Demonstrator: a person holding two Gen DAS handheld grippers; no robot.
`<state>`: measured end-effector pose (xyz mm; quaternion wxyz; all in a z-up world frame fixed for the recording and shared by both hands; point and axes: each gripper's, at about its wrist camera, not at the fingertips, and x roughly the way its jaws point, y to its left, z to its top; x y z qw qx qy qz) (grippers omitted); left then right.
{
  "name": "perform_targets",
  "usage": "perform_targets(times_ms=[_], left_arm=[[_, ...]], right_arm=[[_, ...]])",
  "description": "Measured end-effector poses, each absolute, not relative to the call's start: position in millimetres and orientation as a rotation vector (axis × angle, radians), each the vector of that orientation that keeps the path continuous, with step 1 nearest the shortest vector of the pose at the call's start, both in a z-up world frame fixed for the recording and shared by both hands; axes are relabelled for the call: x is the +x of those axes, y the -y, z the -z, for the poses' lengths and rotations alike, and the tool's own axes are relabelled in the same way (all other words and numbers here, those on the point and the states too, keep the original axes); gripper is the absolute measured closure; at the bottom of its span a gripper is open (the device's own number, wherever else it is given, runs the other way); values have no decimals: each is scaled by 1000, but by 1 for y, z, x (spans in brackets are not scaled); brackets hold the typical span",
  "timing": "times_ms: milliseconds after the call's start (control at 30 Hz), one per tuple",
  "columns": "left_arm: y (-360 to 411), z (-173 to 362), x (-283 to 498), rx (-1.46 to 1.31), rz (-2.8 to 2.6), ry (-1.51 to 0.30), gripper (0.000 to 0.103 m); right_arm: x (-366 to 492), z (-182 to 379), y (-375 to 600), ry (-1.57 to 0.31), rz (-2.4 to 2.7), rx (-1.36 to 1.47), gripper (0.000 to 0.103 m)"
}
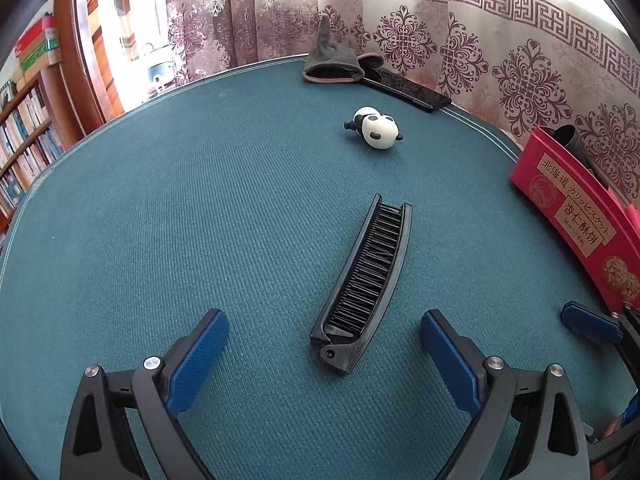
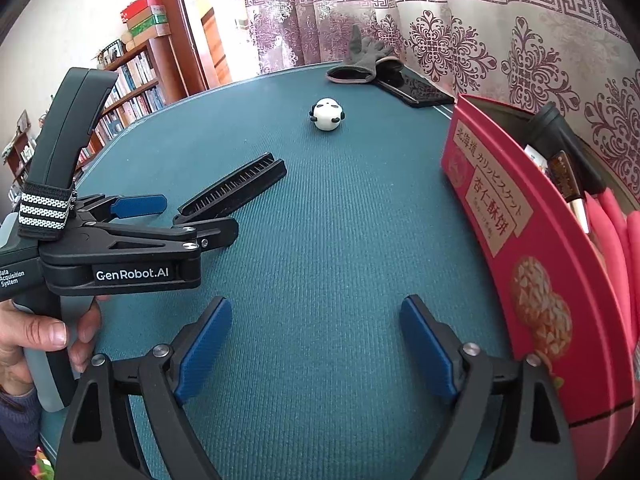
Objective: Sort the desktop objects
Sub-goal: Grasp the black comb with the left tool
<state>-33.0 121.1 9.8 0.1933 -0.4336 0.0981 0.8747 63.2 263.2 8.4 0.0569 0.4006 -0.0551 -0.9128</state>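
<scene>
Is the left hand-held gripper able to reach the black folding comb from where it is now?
Probably yes. The left hand-held gripper is open, and the black folding comb lies straight ahead between its fingers on the teal mat, with nothing between them.

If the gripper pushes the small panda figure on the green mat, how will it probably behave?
The panda figure looks rounded and smooth, so it would probably roll or spin rather than slide straight. It seems small and likely light, so a gentle touch may send it away. The textured green mat may slow it somewhat.
</scene>
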Motion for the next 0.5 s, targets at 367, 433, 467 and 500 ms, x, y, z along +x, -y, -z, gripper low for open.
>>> perform_targets(times_ms=[367, 433, 467, 500], left_arm=[[-142, -15, -52, -1129, -2393, -304, 62], [-141, -16, -51, -1121, -2398, -308, 75], [-140, -16, -50, -1119, -2400, -306, 75], [-138, -16, -50, -1122, -2402, -296, 75]], right_arm=[[64, -9, -265, 195, 2757, 1205, 14], [64, -9, -265, 197, 2756, 1205, 14], [64, -9, -265, 197, 2756, 1206, 14], [64, -9, -265, 196, 2756, 1206, 14]])
